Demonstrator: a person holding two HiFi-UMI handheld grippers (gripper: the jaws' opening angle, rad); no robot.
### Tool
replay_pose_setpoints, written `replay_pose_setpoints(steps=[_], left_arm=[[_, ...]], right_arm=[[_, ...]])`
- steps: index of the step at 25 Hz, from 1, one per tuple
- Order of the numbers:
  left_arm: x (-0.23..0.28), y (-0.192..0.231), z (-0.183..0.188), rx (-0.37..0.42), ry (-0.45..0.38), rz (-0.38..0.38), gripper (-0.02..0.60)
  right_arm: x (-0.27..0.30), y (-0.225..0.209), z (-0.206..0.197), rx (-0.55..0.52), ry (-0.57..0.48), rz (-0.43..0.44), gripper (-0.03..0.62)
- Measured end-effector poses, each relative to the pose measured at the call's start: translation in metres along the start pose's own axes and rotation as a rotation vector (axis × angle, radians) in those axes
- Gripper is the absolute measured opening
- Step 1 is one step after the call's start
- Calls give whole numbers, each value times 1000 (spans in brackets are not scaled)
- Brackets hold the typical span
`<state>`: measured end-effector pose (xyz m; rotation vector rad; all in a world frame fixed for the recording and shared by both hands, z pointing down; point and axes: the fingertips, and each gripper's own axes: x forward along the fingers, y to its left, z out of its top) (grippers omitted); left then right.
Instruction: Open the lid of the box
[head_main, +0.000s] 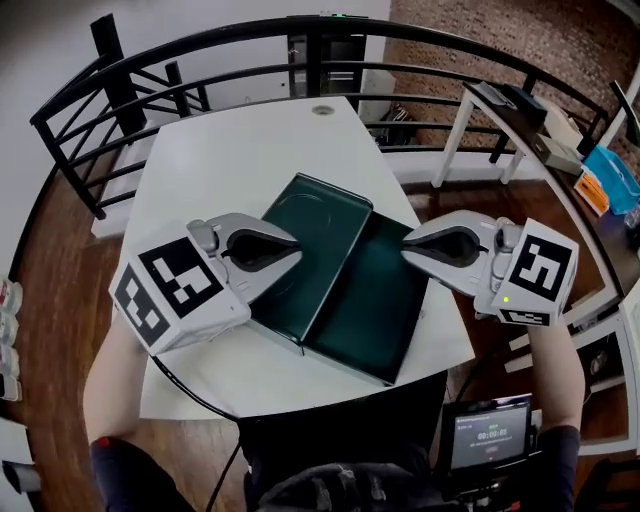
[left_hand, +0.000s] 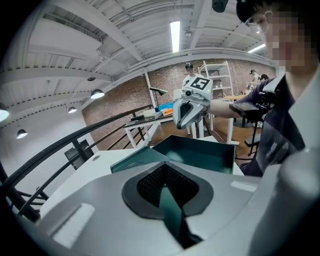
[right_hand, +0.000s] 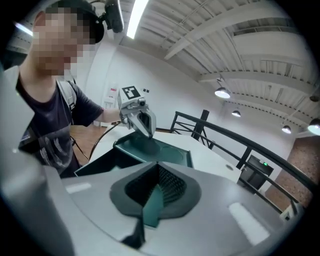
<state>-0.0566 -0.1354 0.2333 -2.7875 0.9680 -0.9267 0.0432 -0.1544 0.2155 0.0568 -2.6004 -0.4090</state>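
A dark green box lies opened out flat on the white table. Its left half, with a round embossed mark, lies beside the hollow right half. My left gripper is shut, with its tips just above the left half and nothing between them. My right gripper is also shut and empty, hovering at the far right corner of the hollow half. In the left gripper view the right gripper hangs a little above the hollow half. In the right gripper view the left gripper sits low over the embossed half.
A black curved railing rings the table's far side. A white side table with clutter stands at the right. A small screen hangs at the person's waist. A round grommet marks the table's far edge.
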Motion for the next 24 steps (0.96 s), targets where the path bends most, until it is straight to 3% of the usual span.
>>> replay_pose_setpoints(steps=[10, 24], left_arm=[[1, -9, -10, 8, 10, -27, 12], [11, -19, -30, 67, 143, -35, 12]], right_arm=[[22, 15, -1, 18, 5, 31, 3], [46, 20, -13, 32, 58, 94, 3]])
